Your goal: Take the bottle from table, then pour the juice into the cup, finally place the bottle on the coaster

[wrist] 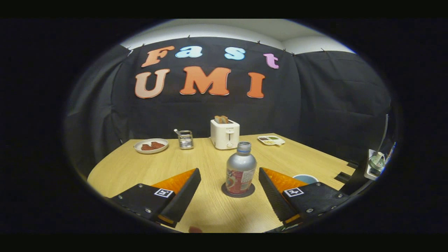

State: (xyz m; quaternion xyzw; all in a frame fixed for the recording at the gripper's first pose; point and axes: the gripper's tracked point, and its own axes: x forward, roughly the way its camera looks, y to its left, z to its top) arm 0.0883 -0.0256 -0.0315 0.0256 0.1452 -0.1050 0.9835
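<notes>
A: Nearest, down at 6 o'clock?
B: Two-finger gripper [230, 176], fingers spread wide, holding nothing, over the round pale wooden table [196, 164].

A: Between the fingers?
B: Small silver metal bottle with a red label [240, 173], just ahead, standing straight up. Touching neither finger. No cap on the neck.

A: Under the bottle?
B: Flat round dark coaster [238, 192]. Bottle sitting right on it.

A: And at 4 o'clock from the bottle?
B: Round light blue cup [305, 178], peeking out from behind the right finger. Inside of the cup too hidden to tell.

A: Farther back, at 12 o'clock?
B: White boxy plastic toaster [225, 134] with brown toast sticking out of the top, well past the bottle.

A: At 11 o'clock?
B: Small see-through holder with something thin poking out [185, 139], just left of the toaster. Then, more toward 10 o'clock, a round white plate with red-brown slices [151, 146].

A: At 1 o'clock?
B: Flat white tray with small coloured bits [271, 140], right of the toaster, near the far table edge.
</notes>
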